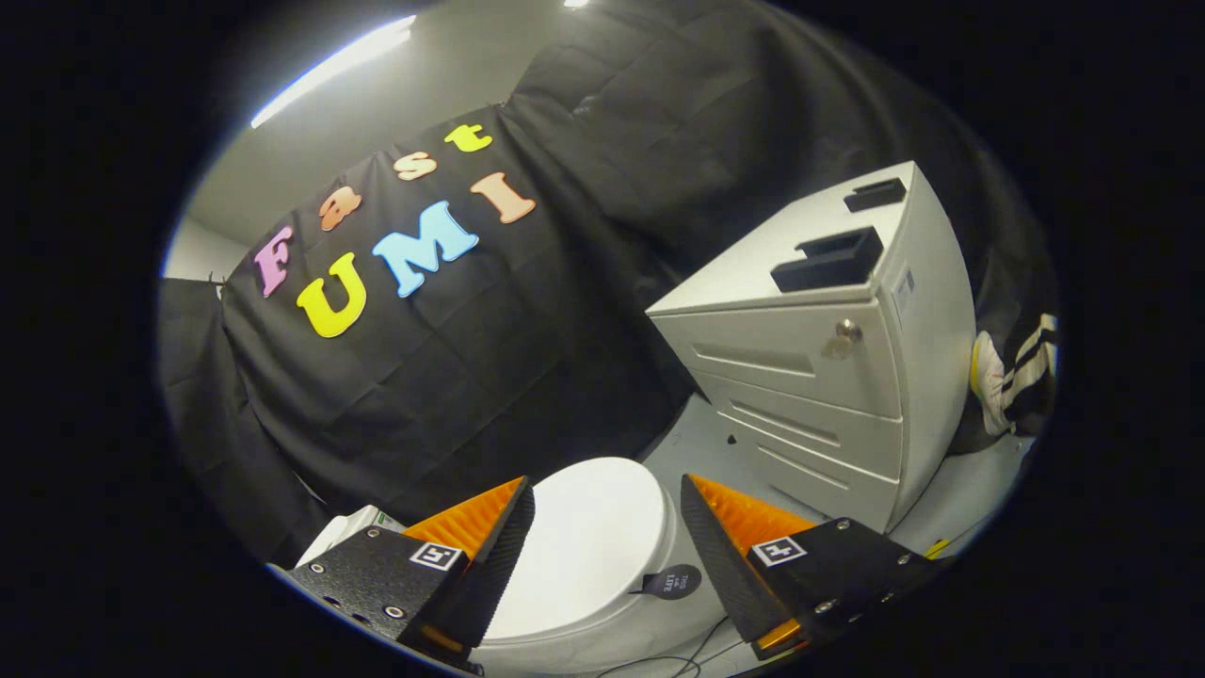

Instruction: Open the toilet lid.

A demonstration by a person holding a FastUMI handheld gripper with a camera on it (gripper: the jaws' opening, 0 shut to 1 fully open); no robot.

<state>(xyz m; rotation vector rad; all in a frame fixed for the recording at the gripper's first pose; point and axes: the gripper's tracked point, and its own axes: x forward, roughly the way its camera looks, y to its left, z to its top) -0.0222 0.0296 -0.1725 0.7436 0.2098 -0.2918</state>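
The white toilet (584, 556) stands low down, directly ahead of me, with its lid lying flat and closed. A small dark tab (670, 581) sticks out from the lid's rim on the side of the right finger. My gripper (607, 490) hovers above the lid, open, its two fingers (490, 527) spread to either side of it. Nothing is between them and neither finger touches the lid.
A white drawer cabinet (828, 377) with a key in its top drawer stands to the right of the toilet. A person's shoe and striped trouser leg (1012, 377) show behind the cabinet. A thin cable (659, 664) runs on the pale floor by the toilet's base.
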